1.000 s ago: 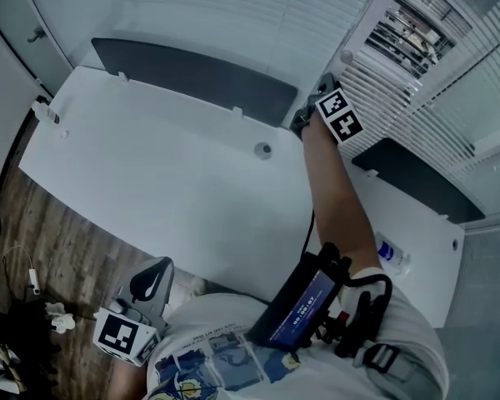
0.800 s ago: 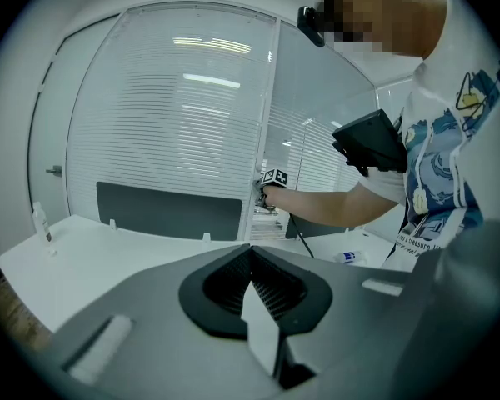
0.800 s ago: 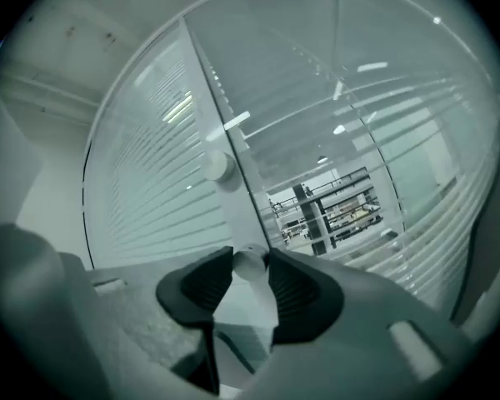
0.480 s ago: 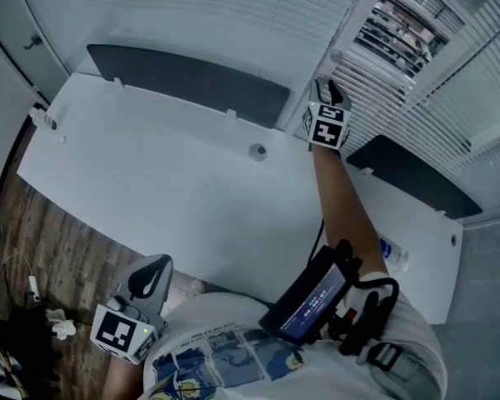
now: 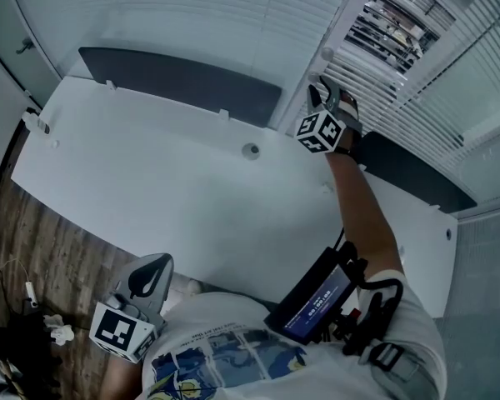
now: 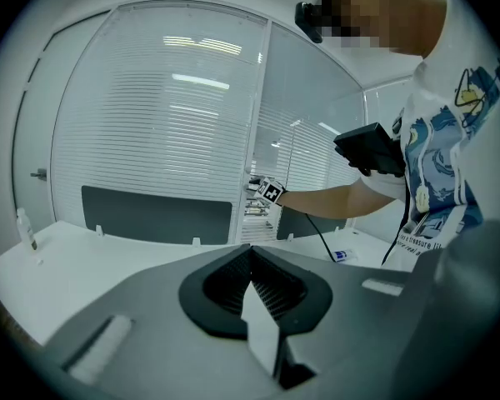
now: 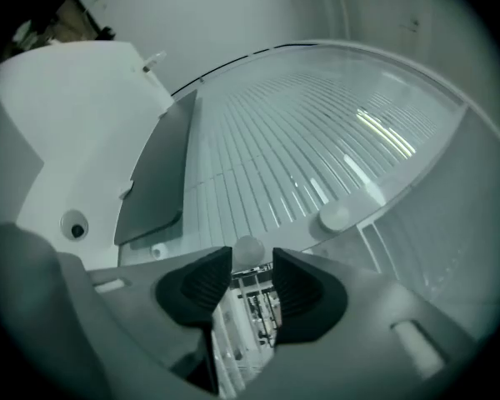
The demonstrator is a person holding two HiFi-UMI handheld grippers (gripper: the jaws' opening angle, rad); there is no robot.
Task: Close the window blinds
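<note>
The window blinds on the left (image 5: 192, 15) have their slats shut flat. Those on the right (image 5: 417, 40) stand open, and shelves show through them. On the white frame post between them sits a round knob (image 7: 248, 252). My right gripper (image 5: 323, 98) reaches up to that post. Its jaws have just been opening, and the knob now sits between the tips of the open right gripper (image 7: 250, 280), with no pad clearly pressing on it. A second knob (image 7: 337, 217) sits further up the post. My left gripper (image 5: 150, 275) hangs low by my body, shut and empty (image 6: 252, 261).
A long white desk (image 5: 150, 182) runs under the windows, with dark divider panels (image 5: 179, 82) along its back and a cable hole (image 5: 251, 150). A small bottle (image 6: 340, 256) lies on the desk at the right. A device (image 5: 315, 300) is strapped to the right forearm. Wood floor (image 5: 33, 248) lies at the left.
The right gripper has rolled about its own line at the frame post: its marker cube now shows a different face. It has also shifted slightly right. The left gripper has stayed put.
</note>
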